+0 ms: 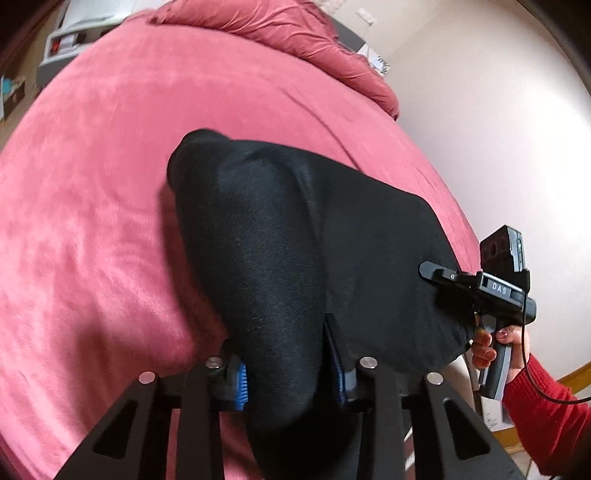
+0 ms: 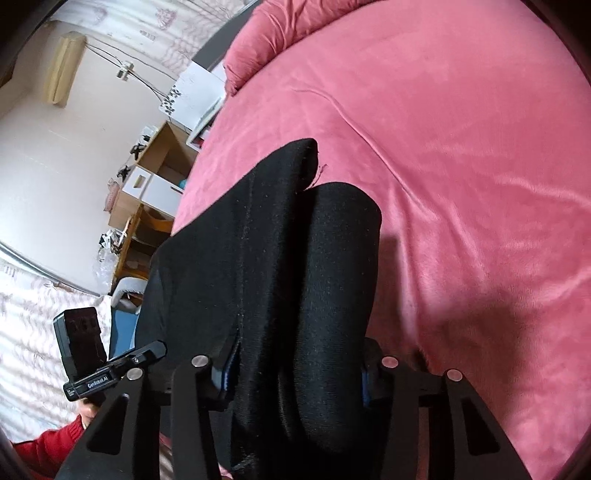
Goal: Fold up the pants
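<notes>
Black pants (image 1: 295, 236) hang bunched over a pink bed (image 1: 110, 184), held up at both sides. My left gripper (image 1: 290, 380) is shut on a thick fold of the pants, blue pads (image 1: 242, 384) pressing the cloth. My right gripper (image 2: 295, 373) is shut on another fold of the same pants (image 2: 280, 258). The right gripper also shows in the left wrist view (image 1: 443, 277) at the pants' right edge. The left gripper shows at the lower left of the right wrist view (image 2: 147, 354). The far end of the pants rests on the bed.
A rumpled pink duvet (image 1: 295, 33) lies at the head of the bed. Wooden shelves and boxes (image 2: 155, 177) stand beside the bed near a pale wall (image 1: 480, 129). The bed edge runs close under the right gripper.
</notes>
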The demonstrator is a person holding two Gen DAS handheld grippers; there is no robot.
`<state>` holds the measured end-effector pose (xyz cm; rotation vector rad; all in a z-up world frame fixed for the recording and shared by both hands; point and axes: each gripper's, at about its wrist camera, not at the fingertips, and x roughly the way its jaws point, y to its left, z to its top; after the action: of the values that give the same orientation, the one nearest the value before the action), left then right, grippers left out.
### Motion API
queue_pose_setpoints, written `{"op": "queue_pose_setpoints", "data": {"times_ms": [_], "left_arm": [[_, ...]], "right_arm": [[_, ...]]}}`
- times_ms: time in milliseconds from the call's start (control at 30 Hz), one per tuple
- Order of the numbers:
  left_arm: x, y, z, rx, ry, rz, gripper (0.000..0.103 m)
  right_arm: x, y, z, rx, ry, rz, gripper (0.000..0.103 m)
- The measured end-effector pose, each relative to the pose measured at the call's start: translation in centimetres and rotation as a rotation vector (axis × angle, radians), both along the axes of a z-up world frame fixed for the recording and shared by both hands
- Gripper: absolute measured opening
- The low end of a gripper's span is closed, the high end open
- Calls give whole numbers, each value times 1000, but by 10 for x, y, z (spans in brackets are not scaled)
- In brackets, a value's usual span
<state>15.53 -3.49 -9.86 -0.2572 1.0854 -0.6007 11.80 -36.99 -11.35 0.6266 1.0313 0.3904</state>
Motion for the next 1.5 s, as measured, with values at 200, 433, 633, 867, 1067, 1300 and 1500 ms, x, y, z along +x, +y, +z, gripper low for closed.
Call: {"op": "queue_pose_setpoints", "data": {"times_ms": [200, 433, 633, 867, 1067, 1300, 1500], "left_arm": [[14, -1, 20, 49, -89, -15, 32], [73, 7, 43, 79, -159, 34, 32], [122, 10, 48, 106, -183, 70, 32], [162, 18, 22, 127, -116, 115, 37], [156, 51, -13, 37, -84, 218, 68], [93, 72, -13, 69, -125, 310, 70], [43, 60, 10, 154, -217, 306, 68]], "right_arm": [[15, 8, 18, 20, -54, -6, 48], [67, 21, 31, 57, -111, -43, 48], [124, 34, 37, 33, -144, -54, 48], [174, 41, 17, -28, -93, -71, 49], [164, 12, -13, 64, -62, -188, 64], [130, -5, 4, -69, -84, -287, 73], [73, -1, 45, -215, -173, -417, 68]]}}
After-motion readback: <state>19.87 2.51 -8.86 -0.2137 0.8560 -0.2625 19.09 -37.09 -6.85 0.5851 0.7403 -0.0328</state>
